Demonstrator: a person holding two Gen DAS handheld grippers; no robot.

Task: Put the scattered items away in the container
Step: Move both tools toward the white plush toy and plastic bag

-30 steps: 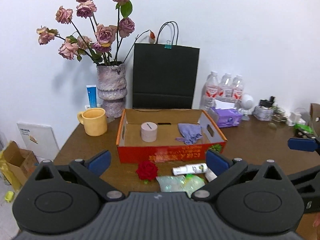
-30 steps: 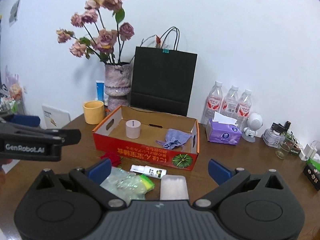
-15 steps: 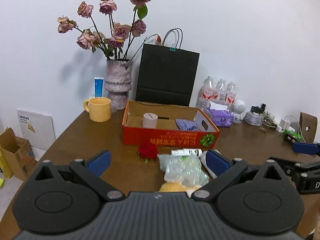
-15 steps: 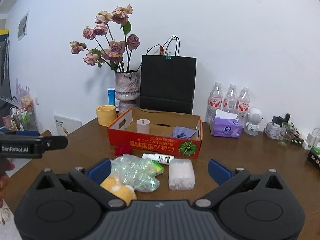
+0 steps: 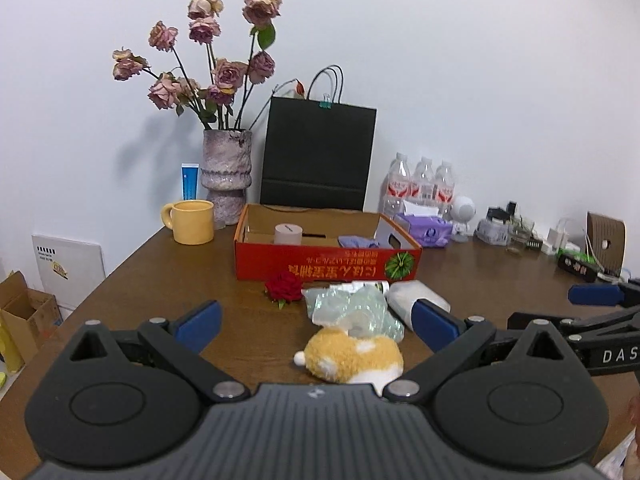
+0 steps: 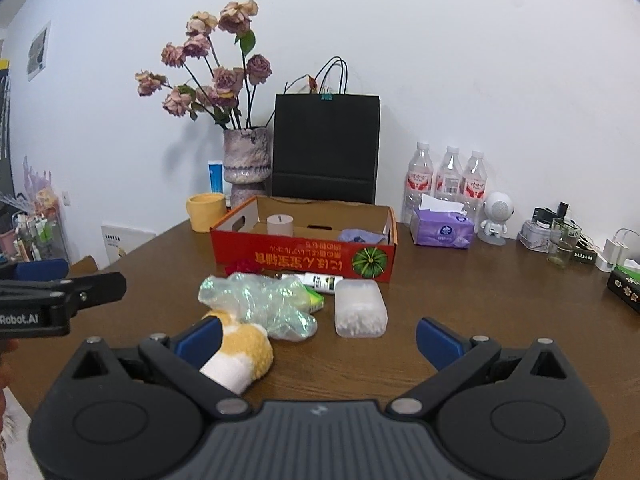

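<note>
Poster: Claws question. Seeing the left gripper (image 5: 316, 324) and the right gripper (image 6: 318, 336) both spread wide, gripping nothing, parked low over the table (image 5: 160, 280) just short of the mess. Any idea why?

Reply: Probably lining up for the next grab. Makes sense to hang back with that much gape, leaving room to take in the plush toy (image 5: 352, 356). Sits nearest of everything, between the left fingers in the left view, and right up against the right claw's own left finger in the right view. Can't tell whether actually touching there.

Poster: And the rest of the pile?

Reply: Heaped on the table just in front of the cardboard box (image 5: 328, 268). Got a crinkly plastic bag (image 5: 352, 308) pressed against the plush, a red rose (image 5: 284, 287) to the left of that, a small white tube (image 6: 316, 280) close to the box front, and a clear case of cotton swabs (image 6: 360, 308) on the right. Already a pale roll (image 5: 288, 234) and a purple cloth (image 5: 356, 242) inside the box, so maybe a third done, going by the count.

Poster: Plush details?

Reply: Orange-yellow with white patches, fuzzy, little white pom tail, lying on its side. Looks soft and squashy, so should forgive a sloppy pinch. Would worry more about snagging the bag along with it.
</note>
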